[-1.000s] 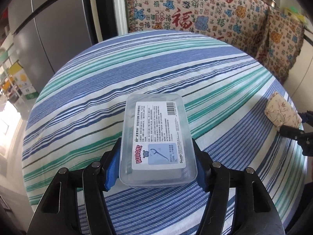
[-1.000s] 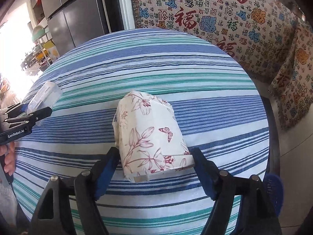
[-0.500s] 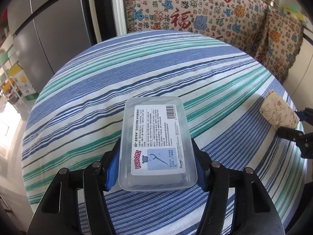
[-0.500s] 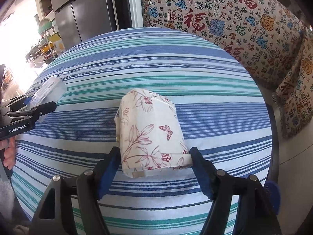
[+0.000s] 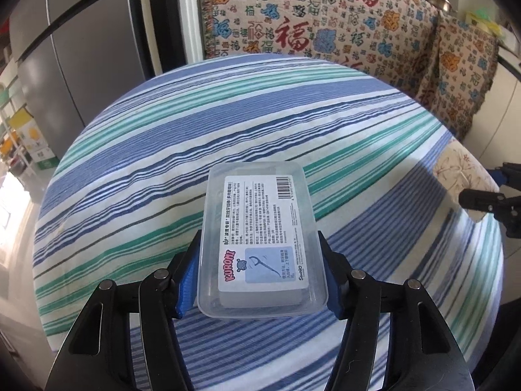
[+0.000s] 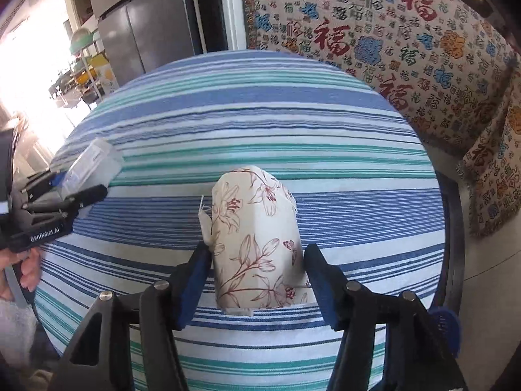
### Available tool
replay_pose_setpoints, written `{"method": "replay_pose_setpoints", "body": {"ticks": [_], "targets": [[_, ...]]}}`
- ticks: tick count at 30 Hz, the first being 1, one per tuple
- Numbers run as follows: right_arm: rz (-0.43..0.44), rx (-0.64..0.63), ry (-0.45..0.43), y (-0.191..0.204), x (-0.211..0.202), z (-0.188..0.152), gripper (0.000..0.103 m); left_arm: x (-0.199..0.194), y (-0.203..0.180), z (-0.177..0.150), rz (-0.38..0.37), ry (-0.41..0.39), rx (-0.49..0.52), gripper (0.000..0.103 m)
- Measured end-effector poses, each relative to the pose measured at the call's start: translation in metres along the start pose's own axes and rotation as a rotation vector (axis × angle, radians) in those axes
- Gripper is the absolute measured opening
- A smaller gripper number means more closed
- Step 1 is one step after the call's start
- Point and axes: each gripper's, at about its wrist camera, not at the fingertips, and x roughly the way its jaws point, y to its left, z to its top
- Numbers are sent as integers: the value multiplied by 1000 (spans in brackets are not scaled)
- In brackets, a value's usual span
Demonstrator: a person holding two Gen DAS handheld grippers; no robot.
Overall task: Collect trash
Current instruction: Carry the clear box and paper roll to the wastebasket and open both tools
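Round table (image 5: 228,123) w/ blue, teal & white striped cloth (image 6: 260,123), clear plastic floss-pick box (image 5: 260,241) at left side, floral paper pack (image 6: 257,241) at right, well apart, whether either rests on cloth unclear

Two hand-held grippers are counted: the left hand-held gripper (image 5: 260,270) and the right hand-held gripper (image 6: 257,277). One clear plastic box (image 5: 260,238) and one floral fabric pouch (image 6: 257,241) are seen. One striped desk (image 5: 228,130) and one refrigerator (image 6: 153,32) are counted.
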Motion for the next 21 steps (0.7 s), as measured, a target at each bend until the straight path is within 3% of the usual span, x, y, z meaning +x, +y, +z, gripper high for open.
{"method": "replay_pose_setpoints", "body": {"ticks": [6,10,16,21], "targets": [[-34,104,-78,-44,-58,-11,60,-33,-64,24,-145,-49,61,63],[-81,188,-122,-89,-103,-29,60,-49,-126,47,-254,-71,138,63],[-256,288,-148,-175,-172,-76,59,-55,-232,67,-422,-64,257,63],[-372,396,-106,-248,-189,-128,58,-52,-328,72,-544,-43,365,63]]}}
